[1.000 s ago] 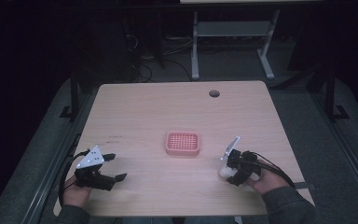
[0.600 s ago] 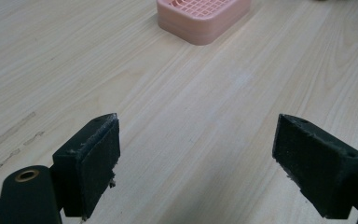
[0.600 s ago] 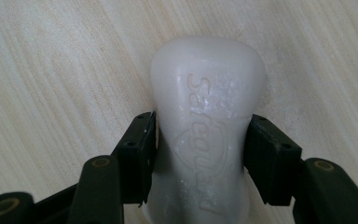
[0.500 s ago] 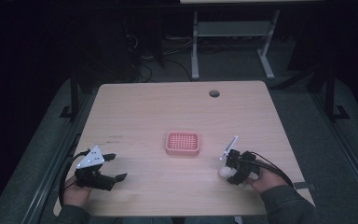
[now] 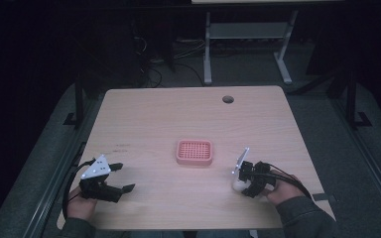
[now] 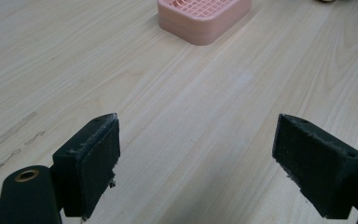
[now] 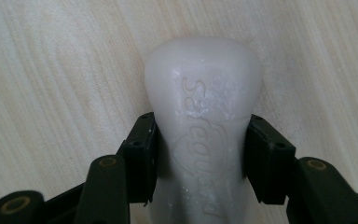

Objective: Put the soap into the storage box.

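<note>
Counting one soap bar (image 7: pixel 200 116), one pink dish (image 5: pixel 194 151), two hand-held grippers.

Soap dish (image 5: pixel 194 152) mid-table (image 5: pixel 144 114) (soap (image 5: pixel 238 184) to its right)

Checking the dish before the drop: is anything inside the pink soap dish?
Nothing shows in the pink soap dish: its grid top is bare. Below the grid cannot be seen. The white soap bar is clamped in the right gripper, over the table.
</note>
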Demonstrator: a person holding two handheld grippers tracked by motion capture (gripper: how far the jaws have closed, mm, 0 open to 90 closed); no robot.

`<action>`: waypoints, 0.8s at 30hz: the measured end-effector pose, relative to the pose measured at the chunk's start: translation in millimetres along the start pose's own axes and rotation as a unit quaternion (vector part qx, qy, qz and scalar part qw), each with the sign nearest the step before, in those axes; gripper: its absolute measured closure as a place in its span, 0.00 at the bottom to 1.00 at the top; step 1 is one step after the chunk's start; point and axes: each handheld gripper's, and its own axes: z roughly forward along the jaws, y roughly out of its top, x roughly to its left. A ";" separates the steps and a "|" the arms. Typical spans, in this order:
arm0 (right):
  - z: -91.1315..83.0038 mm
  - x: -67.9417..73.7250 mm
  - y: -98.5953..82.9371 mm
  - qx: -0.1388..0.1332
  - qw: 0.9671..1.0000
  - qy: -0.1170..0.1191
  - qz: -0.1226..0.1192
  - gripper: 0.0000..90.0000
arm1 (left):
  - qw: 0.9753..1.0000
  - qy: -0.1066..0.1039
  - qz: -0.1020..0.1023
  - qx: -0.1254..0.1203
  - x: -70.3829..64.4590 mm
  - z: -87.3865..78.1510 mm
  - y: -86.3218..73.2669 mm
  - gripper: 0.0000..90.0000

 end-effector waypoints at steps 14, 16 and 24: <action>-22.6 -4.3 30.3 -0.023 0.999 0.001 -0.036 0.55 | 1.000 0.000 0.001 -0.003 0.3 -0.7 0.5 0.16; -25.1 -7.0 39.4 -0.028 0.999 0.003 -0.043 0.55 | 1.000 0.000 0.001 -0.003 0.7 -1.0 0.6 0.16; -24.5 -14.5 61.6 -0.025 0.998 0.013 -0.061 0.55 | 1.000 0.000 0.001 -0.004 1.4 -1.2 0.5 0.16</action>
